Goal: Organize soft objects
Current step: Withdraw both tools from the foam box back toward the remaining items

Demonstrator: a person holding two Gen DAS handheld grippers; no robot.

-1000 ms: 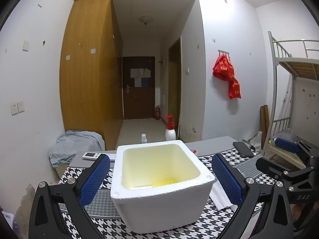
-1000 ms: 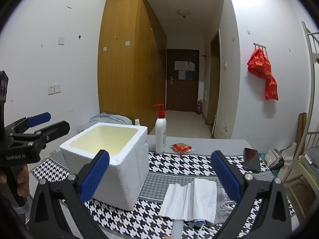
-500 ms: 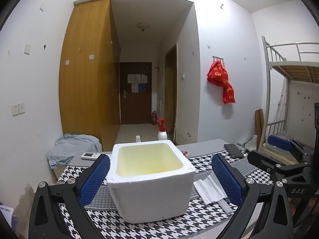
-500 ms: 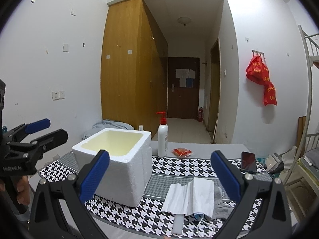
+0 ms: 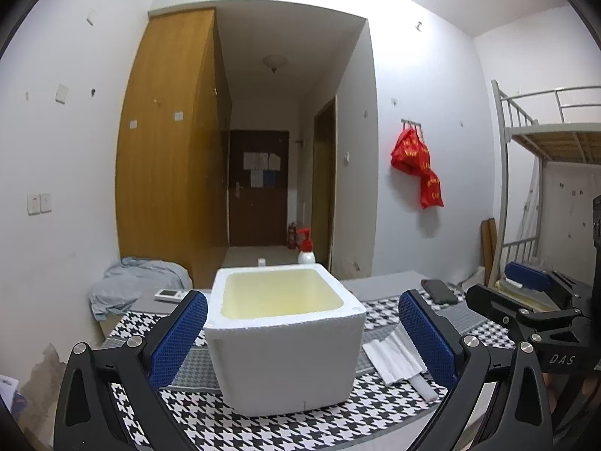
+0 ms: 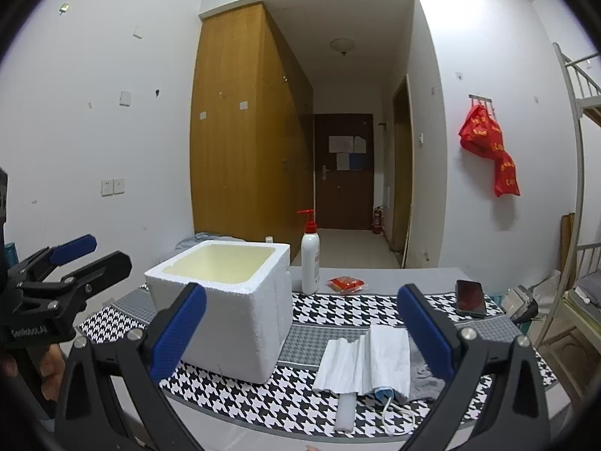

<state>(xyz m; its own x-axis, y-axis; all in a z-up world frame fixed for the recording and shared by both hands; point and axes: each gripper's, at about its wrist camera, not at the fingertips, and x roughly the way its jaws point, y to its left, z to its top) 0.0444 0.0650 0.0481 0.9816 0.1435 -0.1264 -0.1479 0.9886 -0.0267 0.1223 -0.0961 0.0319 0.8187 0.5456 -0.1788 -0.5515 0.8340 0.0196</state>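
While both tongs hang above the near edge of the desk (image 6: 375, 274), I see my left tongs (image 5: 302, 332) spread wide apart with nothing between the blue pads, framing the white foam box (image 5: 285, 342) that stands on the houndstooth cloth (image 6: 338, 312). My right tongs (image 6: 300, 330) are likewise wide apart and grip nothing. The box sits toward the left of the cloth, open at the top, its pale yellow inside showing no contents that I can make out. To its right, near the front edge, lies a folded white cloth (image 6: 364, 360) on top of a grey cloth (image 6: 422, 376), with a blue face mask (image 6: 385, 394) peeking from beneath and a white stick (image 6: 345, 411) jutting toward me. Farther back stand a white pump bottle (image 6: 310, 259) with a red top, just right of the box, and a red packet (image 6: 345, 284) beside it. A dark phone (image 6: 469, 297) rests at the far right.
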